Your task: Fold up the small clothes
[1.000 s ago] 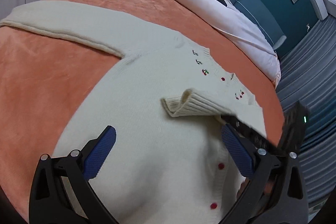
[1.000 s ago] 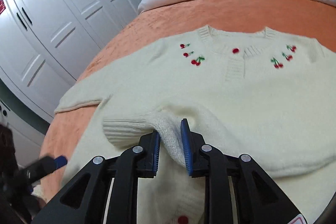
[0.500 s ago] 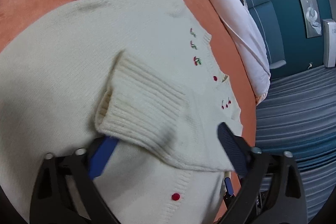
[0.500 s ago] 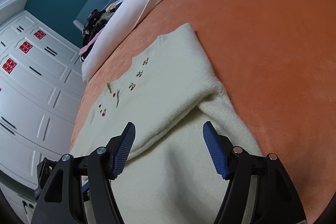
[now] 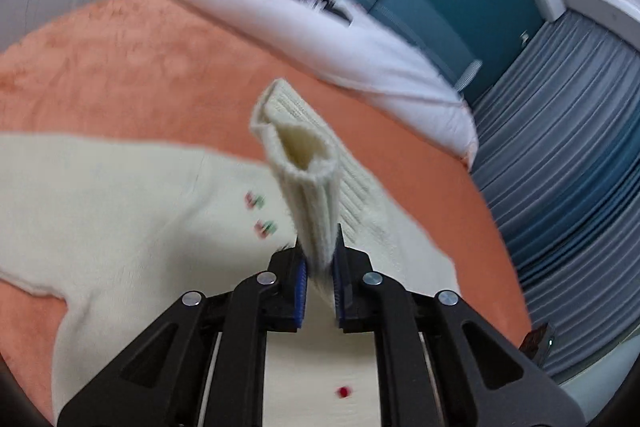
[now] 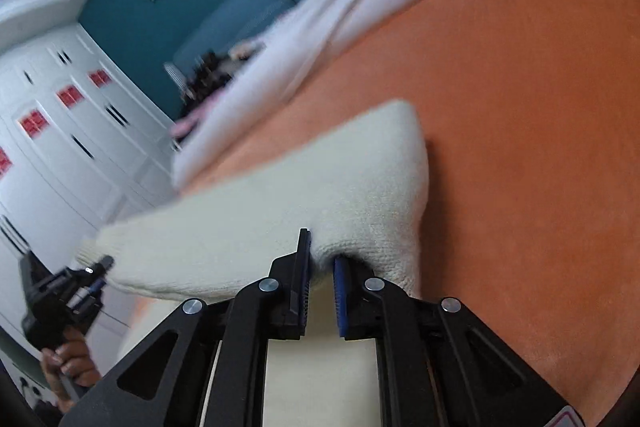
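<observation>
Left fingers [image 5: 319, 269] just closed, pinching cardigan cuff [image 5: 304, 163]; right fingers [image 6: 320, 277] clamping shoulder [image 6: 360, 195].

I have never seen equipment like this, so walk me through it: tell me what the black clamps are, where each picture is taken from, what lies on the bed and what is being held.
There is no robot here. A person holds a two-finger clamp in each hand, and a wide-angle camera on each clamp looks along its fingers, so each picture shows its own clamp at the bottom.

A cream cardigan with small cherry embroidery lies on an orange blanket.

In the left picture, the left gripper has just closed on the ribbed sleeve cuff, which stands up out of it.

In the right picture, the right gripper has just closed on the knit at the cardigan's side. The other clamp and the hand holding it show at the lower left.
</observation>
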`<state>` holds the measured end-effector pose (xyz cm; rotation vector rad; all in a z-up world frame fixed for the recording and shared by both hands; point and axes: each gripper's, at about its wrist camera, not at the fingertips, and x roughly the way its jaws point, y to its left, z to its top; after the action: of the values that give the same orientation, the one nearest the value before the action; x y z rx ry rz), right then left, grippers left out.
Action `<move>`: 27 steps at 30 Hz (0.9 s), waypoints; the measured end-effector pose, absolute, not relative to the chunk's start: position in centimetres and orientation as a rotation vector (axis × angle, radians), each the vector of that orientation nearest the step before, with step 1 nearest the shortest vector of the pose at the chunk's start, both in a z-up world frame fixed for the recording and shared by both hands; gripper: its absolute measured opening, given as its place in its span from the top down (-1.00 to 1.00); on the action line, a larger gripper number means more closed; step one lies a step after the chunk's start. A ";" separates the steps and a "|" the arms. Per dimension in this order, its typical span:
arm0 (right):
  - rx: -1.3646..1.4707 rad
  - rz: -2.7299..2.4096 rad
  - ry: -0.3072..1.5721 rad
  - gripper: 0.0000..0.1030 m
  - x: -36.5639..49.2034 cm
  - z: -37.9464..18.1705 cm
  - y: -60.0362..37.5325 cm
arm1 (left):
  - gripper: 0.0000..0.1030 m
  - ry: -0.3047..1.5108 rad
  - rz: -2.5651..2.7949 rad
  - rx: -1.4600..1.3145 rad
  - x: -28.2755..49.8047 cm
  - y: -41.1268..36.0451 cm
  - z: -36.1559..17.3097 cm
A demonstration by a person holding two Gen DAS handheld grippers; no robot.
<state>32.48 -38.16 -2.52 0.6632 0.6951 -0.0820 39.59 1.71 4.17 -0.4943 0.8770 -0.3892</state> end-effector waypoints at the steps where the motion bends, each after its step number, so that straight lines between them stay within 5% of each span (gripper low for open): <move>1: 0.668 -0.123 0.823 0.86 33.6 -5.4 -38.2 | 0.81 0.975 -0.333 -0.485 40.0 1.7 0.7; 3: 0.699 -0.113 0.771 0.86 32.9 -5.1 -38.6 | 0.81 1.031 -0.293 -0.502 39.5 2.3 -3.7; 13: 0.536 -0.285 0.675 0.62 30.6 0.1 -34.9 | 0.76 0.845 -0.370 -0.659 37.4 4.2 -6.3; 19: 0.366 0.106 0.843 0.63 39.6 -1.3 -23.8 | 0.76 0.828 -0.382 -0.664 37.4 4.0 -5.9; 23: 0.272 0.126 0.889 0.86 42.4 -3.1 -22.8 | 0.75 0.818 -0.406 -0.692 36.7 4.9 -6.3; 27: 0.418 -0.135 0.826 1.00 39.2 -3.9 -32.9 | 0.75 0.806 -0.419 -0.697 36.7 5.0 -6.4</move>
<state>39.16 -32.92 -3.91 0.4184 0.8262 -0.1353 36.68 4.97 -6.44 -0.6967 0.8064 -0.4192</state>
